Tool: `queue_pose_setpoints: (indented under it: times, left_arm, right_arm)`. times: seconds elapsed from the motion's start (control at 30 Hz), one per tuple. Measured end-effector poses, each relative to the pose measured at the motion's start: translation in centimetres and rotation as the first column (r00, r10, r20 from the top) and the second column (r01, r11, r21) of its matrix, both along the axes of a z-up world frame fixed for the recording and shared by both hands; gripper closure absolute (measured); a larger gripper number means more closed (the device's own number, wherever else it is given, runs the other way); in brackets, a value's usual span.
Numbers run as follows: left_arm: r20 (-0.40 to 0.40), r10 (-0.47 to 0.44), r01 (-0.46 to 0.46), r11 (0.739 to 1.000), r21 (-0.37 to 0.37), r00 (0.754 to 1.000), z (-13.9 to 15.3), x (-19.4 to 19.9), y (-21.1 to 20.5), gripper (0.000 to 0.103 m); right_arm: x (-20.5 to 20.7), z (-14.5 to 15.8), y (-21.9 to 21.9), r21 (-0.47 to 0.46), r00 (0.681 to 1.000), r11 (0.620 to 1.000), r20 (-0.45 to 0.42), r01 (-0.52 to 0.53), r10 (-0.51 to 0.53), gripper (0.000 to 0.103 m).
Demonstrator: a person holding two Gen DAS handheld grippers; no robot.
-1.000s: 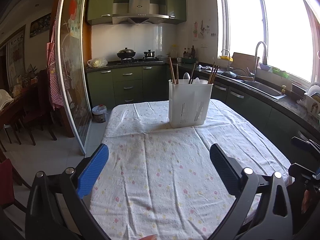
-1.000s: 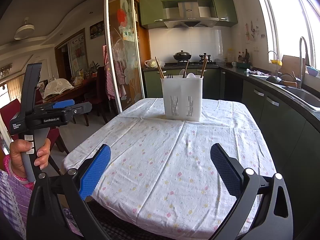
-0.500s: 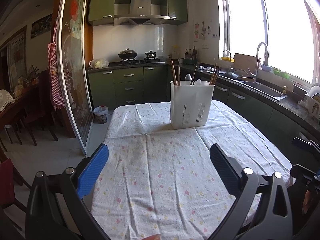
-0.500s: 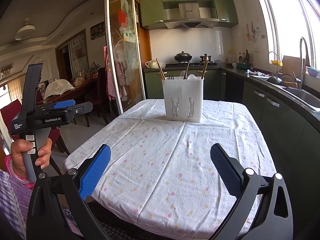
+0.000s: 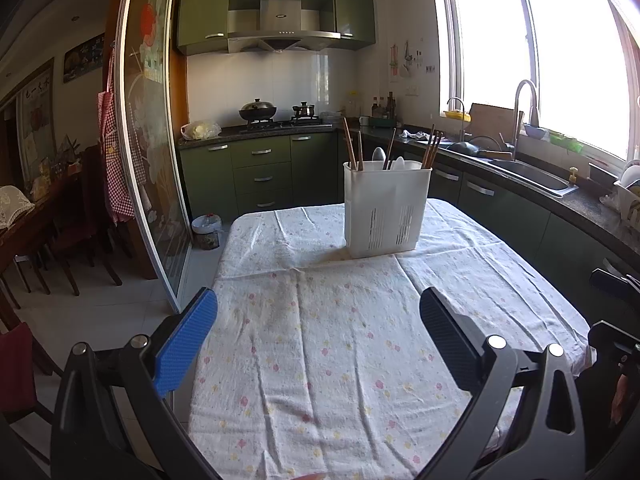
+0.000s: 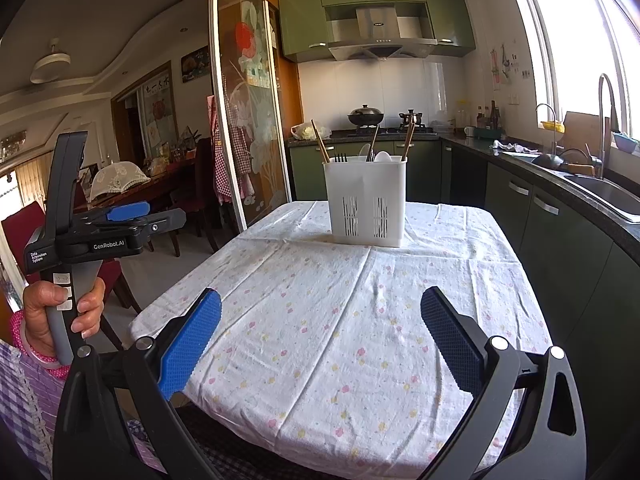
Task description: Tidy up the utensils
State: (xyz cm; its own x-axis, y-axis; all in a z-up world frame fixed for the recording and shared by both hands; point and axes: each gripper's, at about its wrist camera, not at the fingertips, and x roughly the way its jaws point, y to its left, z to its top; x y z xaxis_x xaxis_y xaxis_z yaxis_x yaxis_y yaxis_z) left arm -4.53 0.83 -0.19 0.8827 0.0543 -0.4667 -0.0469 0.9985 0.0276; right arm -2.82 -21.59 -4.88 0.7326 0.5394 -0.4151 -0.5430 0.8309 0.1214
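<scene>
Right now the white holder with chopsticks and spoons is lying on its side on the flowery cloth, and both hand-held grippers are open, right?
Not quite. The holder stands upright on the cloth, with chopsticks and spoons sticking up out of it; the right wrist view shows this. Both hand-held grippers, left and right, are open.

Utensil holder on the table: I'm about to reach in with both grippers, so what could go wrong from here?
The utensil holder is tall and light-looking; tugging a chopstick sideways could tip it. The tablecloth is wrinkled and loose, so a dragged gripper may pull it and shift the holder. Chopsticks, a fork and spoons crowd together, so the open right gripper might catch several at once.
</scene>
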Motion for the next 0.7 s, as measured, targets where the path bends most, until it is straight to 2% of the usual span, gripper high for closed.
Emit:
queue_pose_setpoints:
  times: [0.23,0.4,0.53,0.63,0.7]
  left_arm:
    - [-0.024,-0.004,0.004,1.0,-0.008,1.0,-0.31,0.29,-0.01,0.007]
    - [-0.013,0.036,-0.036,0.998,0.045,0.999,-0.59,0.22,-0.36,0.007]
    - [0.011,-0.008,0.007,1.0,0.002,1.0,-0.57,-0.01,-0.04,0.007]
    - [-0.011,-0.026,0.026,0.999,-0.041,1.0,-0.71,0.39,0.42,0.007]
    - [-0.023,-0.02,0.019,0.999,-0.041,1.0,-0.89,0.7,0.52,0.007]
  right_arm:
    - [-0.16,0.16,0.04,-0.005,1.0,1.0,-0.001,-0.001,0.001,0.005]
    - [-0.14,0.15,0.06,-0.005,1.0,1.0,-0.001,0.0,0.0,0.005]
    - [-0.05,0.21,0.21,-0.007,1.0,1.0,-0.003,0.0,0.0,0.005]
    - [-0.01,0.23,0.19,-0.003,1.0,1.0,-0.004,0.0,0.0,0.005]
    - [-0.02,0.23,0.23,-0.004,1.0,1.0,-0.002,0.0,0.0,0.005]
